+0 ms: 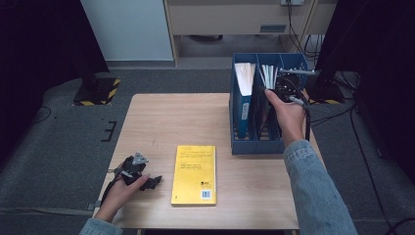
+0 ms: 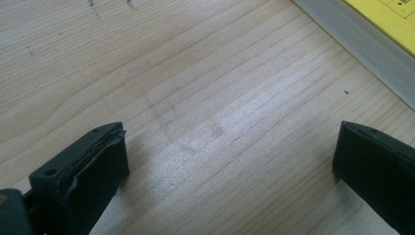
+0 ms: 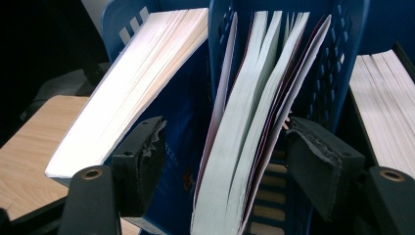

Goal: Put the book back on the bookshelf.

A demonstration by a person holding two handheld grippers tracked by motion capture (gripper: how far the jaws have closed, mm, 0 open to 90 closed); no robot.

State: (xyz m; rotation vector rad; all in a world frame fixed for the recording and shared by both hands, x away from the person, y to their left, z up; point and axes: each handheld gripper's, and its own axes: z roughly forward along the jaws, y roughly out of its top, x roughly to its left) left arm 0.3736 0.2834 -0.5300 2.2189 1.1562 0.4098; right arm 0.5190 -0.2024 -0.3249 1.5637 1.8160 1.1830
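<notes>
My left gripper (image 1: 152,182), jaws apart and empty, lay on the table (image 1: 161,117) left of the yellow book (image 1: 194,174). Right of the book, at the blue file rack (image 1: 242,146), my right gripper (image 3: 222,164) straddled thin booklets (image 3: 249,142), pads clear of them.

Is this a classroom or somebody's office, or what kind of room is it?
Probably a lab or office workroom, not a home. A small wooden table stands on grey carpet, with a blue file rack of books, stands on yellow-and-black striped bases, and cables across the floor.
</notes>
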